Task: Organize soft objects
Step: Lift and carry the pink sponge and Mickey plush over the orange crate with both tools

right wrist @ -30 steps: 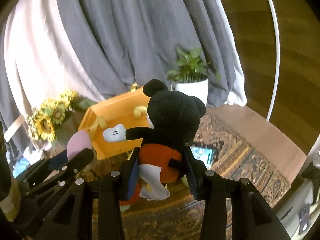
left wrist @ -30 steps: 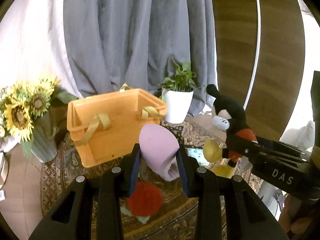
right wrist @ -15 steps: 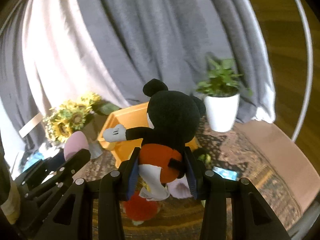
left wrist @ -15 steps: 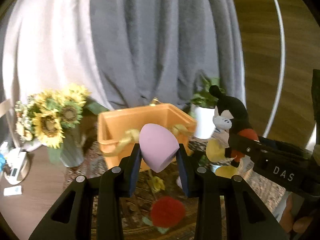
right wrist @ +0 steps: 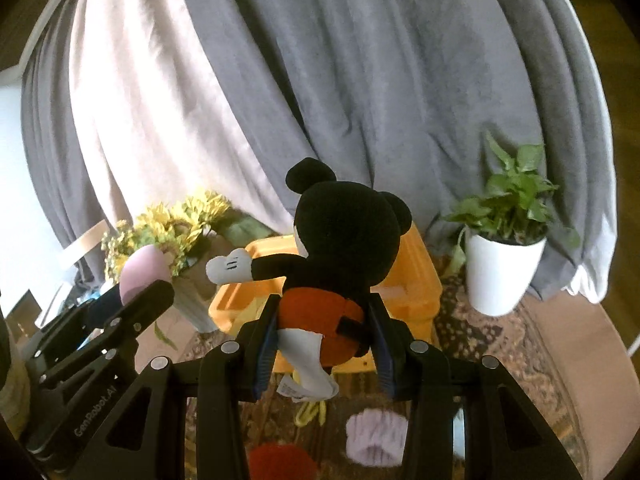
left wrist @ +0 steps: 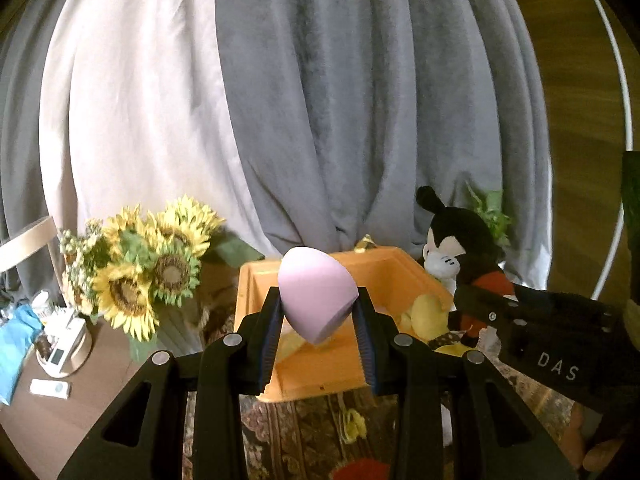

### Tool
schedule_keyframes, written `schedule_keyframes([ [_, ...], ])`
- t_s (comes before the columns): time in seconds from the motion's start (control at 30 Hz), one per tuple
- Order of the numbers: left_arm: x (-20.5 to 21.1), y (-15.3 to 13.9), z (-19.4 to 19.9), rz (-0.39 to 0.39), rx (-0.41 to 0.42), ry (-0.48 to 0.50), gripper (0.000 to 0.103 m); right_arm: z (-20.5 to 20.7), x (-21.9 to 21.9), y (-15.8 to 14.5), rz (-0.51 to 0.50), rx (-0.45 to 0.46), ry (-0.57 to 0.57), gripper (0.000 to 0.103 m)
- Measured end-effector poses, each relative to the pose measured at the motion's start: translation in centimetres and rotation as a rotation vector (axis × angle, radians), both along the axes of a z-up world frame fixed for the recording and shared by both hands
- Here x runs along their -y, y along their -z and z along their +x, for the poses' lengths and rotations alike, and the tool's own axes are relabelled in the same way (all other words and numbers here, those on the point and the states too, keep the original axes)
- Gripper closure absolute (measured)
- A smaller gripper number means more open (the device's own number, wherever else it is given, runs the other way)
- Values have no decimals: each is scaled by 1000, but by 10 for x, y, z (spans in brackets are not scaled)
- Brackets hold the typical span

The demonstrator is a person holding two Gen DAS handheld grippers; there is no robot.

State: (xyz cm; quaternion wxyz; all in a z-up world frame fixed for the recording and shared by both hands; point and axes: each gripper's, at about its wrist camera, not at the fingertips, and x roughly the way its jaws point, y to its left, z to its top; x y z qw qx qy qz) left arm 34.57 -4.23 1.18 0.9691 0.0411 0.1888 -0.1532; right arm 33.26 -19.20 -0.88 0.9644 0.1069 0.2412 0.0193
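The pink foam egg [left wrist: 316, 298] sits clenched between the pads of your left claw [left wrist: 318, 334], held up in front of the orange basket [left wrist: 404, 280], and your right claw [right wrist: 324, 344] grips the mouse plush [right wrist: 344, 240] around its red shorts, also in front of the basket. In the right wrist view the plush hides most of the basket's inside, and in the left wrist view the egg and the claw fingers cover its near half. The plush's legs are hard to make out behind the right claw's body. At the bottom of each view a red pompom [right wrist: 280, 462] is cut off by the claw frame, and a lilac fuzzy piece [right wrist: 374, 434] beside it on the patterned rug [right wrist: 520, 360] is blurred.

Since a second ago both claws have kept their grip, and the basket has shifted: in the left wrist view it has gone from left of the egg to straight behind it, with the sunflowers [left wrist: 152, 268] now clear on the left. The potted plant [right wrist: 504, 256] has slid to the right in the right wrist view.

Inside the basket you can see yellow soft shapes [left wrist: 428, 312] against the right wall; what they are is unclear
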Motion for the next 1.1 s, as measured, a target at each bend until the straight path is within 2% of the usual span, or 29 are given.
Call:
schedule_keyframes([
  [0.13, 10, -2, 19, 35, 32, -25, 68, 29, 9, 1, -15, -7, -3, 60],
  [0.43, 22, 4, 76, 55, 12, -38, 68, 91, 19, 7, -30, -29, -23, 60],
  [0.6, 27, 20, 118, 66, -37, -46, 68, 131, 20, 21, -37, -72, -45, 60],
  [0.7, 29, 35, 144, 66, -96, -49, 68, 152, 21, 33, -37, -117, -49, 60],
  [0.87, 38, 60, 175, 106, -156, -57, 68, 178, 18, 51, -70, -170, -62, 60],
  [1.1, 44, 88, 201, 108, -270, -14, 67, 213, 14, 78, -100, -343, -117, 60],
])
